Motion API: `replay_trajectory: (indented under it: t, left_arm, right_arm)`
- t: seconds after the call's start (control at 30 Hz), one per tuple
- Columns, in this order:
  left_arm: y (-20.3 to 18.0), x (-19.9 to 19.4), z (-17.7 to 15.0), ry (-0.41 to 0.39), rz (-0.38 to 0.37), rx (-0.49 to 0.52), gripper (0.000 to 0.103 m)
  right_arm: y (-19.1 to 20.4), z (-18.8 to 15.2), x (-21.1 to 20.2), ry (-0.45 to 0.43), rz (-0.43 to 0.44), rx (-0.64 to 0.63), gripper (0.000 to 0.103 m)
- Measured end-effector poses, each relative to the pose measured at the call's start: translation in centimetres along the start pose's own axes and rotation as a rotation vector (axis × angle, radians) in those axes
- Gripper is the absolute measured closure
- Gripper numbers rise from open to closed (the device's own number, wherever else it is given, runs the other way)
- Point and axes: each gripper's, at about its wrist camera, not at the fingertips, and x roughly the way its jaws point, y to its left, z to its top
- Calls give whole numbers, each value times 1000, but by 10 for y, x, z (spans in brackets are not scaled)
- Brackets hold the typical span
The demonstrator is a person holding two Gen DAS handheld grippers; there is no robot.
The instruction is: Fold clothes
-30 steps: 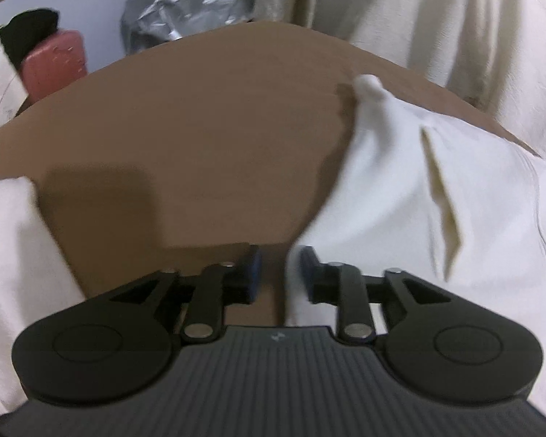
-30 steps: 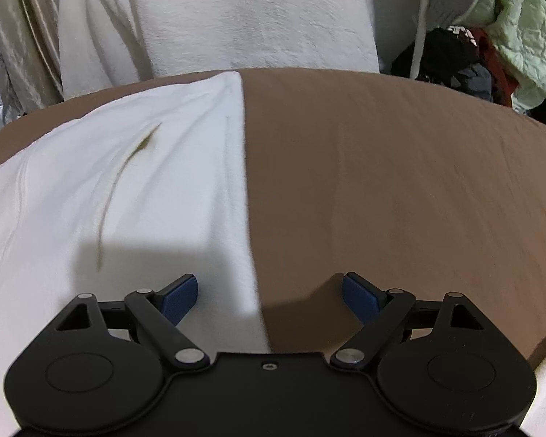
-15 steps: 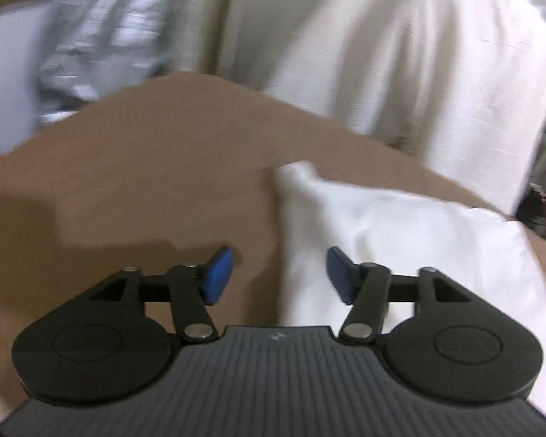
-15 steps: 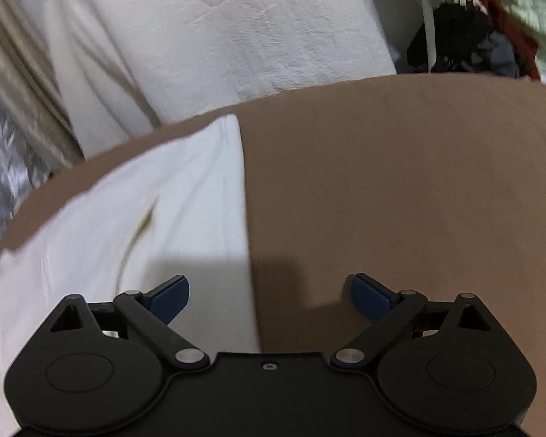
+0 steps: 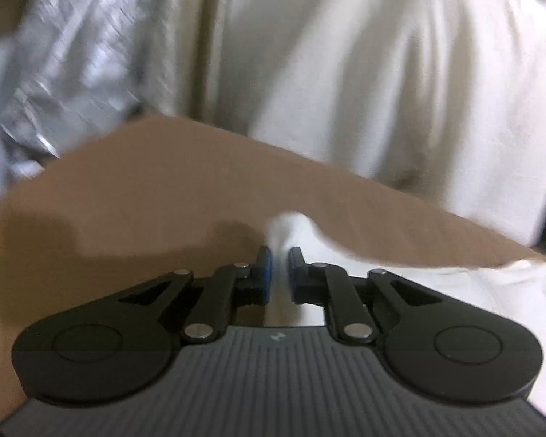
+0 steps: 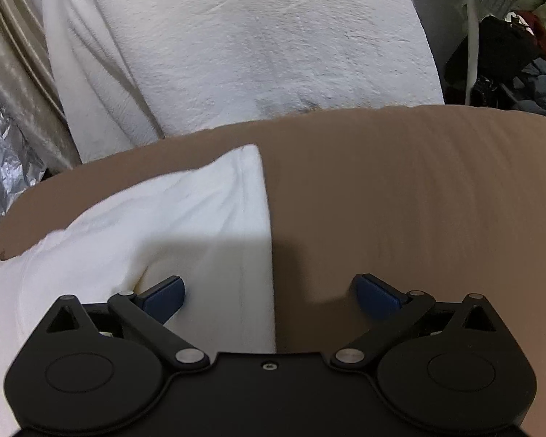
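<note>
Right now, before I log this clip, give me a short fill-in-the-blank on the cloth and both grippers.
1. The left gripper is closing its jaws on a ____ of the white garment.
2. The right gripper has its jaws wide ____, straddling the garment's straight edge.
3. The garment lies on a ____ surface.

Missing words: corner; open; brown

The left wrist view is smeared by motion, so the silver wrapping [image 5: 72, 65] and pale drapes [image 5: 400, 83] behind the brown surface [image 5: 145, 189] lose their detail. The white garment [image 6: 171, 225] runs off the left edge of the right wrist view, its full outline hidden. Whether the left tool [image 5: 278, 273] truly pinches the cloth's corner is hard to tell through the blur.
</note>
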Motion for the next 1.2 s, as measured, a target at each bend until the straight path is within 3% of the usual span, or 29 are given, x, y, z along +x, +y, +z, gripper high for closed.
replay_trajectory:
  t: [0.03, 0.1, 0.17, 0.23, 0.33, 0.4, 0.5, 0.53, 0.6, 0.63, 0.67, 0.7, 0.77, 0.83, 0.9, 0.97, 1.0, 1.03, 1.07, 1.13, 1.2]
  left_arm:
    - [-2, 14, -8, 56, 74, 53, 94]
    - [9, 31, -22, 130, 49, 29, 95]
    - [26, 24, -22, 84, -29, -101, 87]
    - [47, 22, -18, 85, -143, -305, 64]
    - [62, 22, -16, 72, -256, -531, 60]
    - [51, 25, -10, 77, -291, -497, 53]
    - [21, 42, 2, 157, -260, -324, 50]
    - [10, 51, 4, 202, -240, -269, 52]
    - [-11, 59, 3, 228, -172, -184, 51]
    - [-21, 56, 8, 227, -148, -130, 54]
    - [-32, 53, 12, 226, -124, -76, 67]
    - [-42, 49, 18, 220, -112, -23, 95]
    - [-56, 28, 30, 112, -78, 77, 96]
    - [-67, 10, 34, -12, -13, 170, 96]
    - [-77, 4, 26, -82, 44, 214, 94]
    - [-83, 6, 14, -72, 93, 227, 80]
    - [-87, 7, 9, -47, 120, 226, 54]
    - [-87, 11, 8, -5, 135, 221, 37]
    - [-82, 15, 14, 54, 114, 189, 37]
    - [-62, -2, 14, 73, 30, 37, 35]
    - [-39, -25, 4, 121, 63, -104, 26]
  right_arm:
    - [-1, 2, 2, -6, -1, 7, 0]
    - [-3, 5, 7, -23, -8, 17, 0]
    - [-4, 7, 10, -42, -11, 28, 0]
    - [-4, 10, 12, -56, -8, 35, 0]
    - [0, 11, 17, -95, -44, 37, 1]
    - [7, 9, 22, -123, -108, 39, 3]
    - [21, 5, 25, -149, -150, -34, 6]
    - [23, 5, 24, -157, -146, -51, 12]
    - [29, 6, 20, -168, -134, -104, 47]
    - [34, 6, 18, -175, -135, -143, 100]
    - [42, 4, 14, -204, -183, -203, 96]
    - [52, -1, 5, -267, -244, -290, 97]
    - [61, -5, -1, -309, -299, -384, 97]
    - [59, -2, -1, -311, -299, -351, 97]
    - [63, -1, 4, -313, -325, -390, 97]
    - [66, -5, 9, -315, -396, -434, 100]
    - [65, -6, 12, -305, -482, -451, 99]
    - [67, -8, 13, -295, -576, -471, 92]
    - [63, -13, 12, -293, -664, -496, 70]
    - [55, -20, -5, -312, -740, -433, 33]
    - [45, -27, -33, -345, -631, -285, 31]
